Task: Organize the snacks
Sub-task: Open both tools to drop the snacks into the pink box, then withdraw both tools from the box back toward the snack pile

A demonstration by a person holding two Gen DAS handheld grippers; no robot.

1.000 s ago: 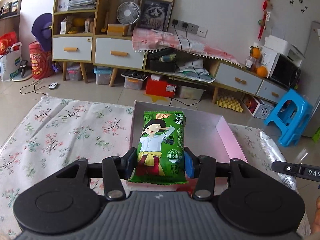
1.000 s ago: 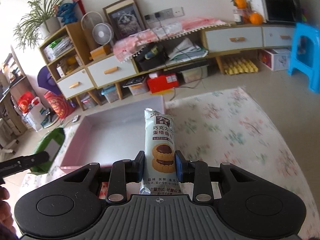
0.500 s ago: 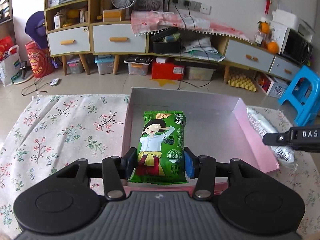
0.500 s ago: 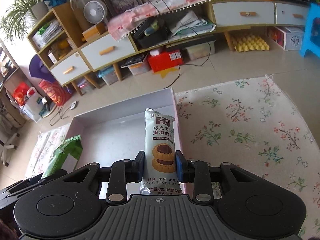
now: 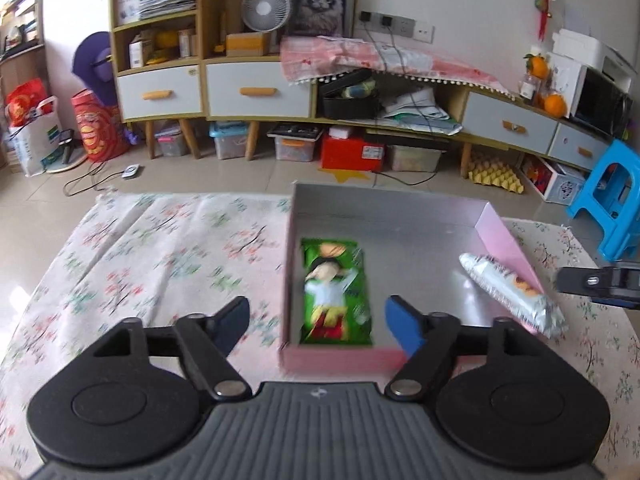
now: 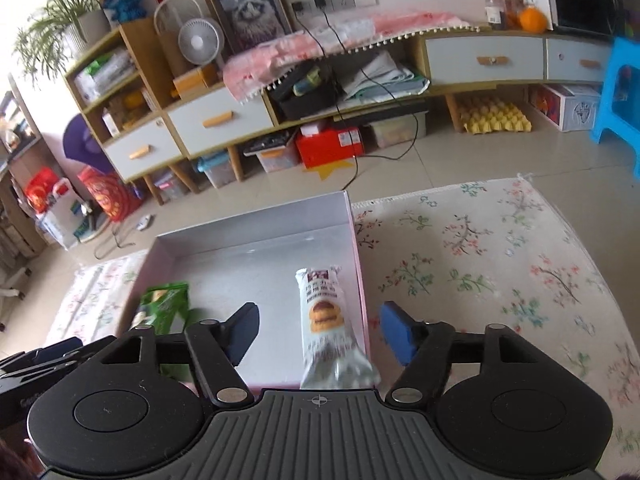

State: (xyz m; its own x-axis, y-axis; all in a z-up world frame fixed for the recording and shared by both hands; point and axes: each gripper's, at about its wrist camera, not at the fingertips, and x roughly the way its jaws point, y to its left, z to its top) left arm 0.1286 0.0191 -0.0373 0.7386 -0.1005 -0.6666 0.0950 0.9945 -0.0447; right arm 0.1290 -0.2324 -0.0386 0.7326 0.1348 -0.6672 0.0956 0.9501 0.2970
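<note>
Left view: my left gripper [image 5: 316,320] is wide apart now and grips nothing. Its jaws have just been opening. The green pack [image 5: 335,292] sits in the middle of the frame, just past my jaws and a bit low, lying flat in the box [image 5: 502,236] by its left wall. Its long side runs away from me, in line with my jaws. It looks blurry. At the right, the biscuit pack [image 5: 512,288] is tilted over the box's right wall, with my other gripper's tip at the far right edge. Half a second ago I was clamped on the green pack; now it is out of my grip.

Right view: my right gripper [image 6: 316,328] is wide apart too, and its jaws have just been opening. The biscuit pack [image 6: 330,324] is between them in the lower middle, but the pads do not press it. Its long side points away from me, along the right wall of the box [image 6: 248,224]. Before, I squeezed it; now it is let go. The green pack [image 6: 166,304] shows at lower left.
</note>
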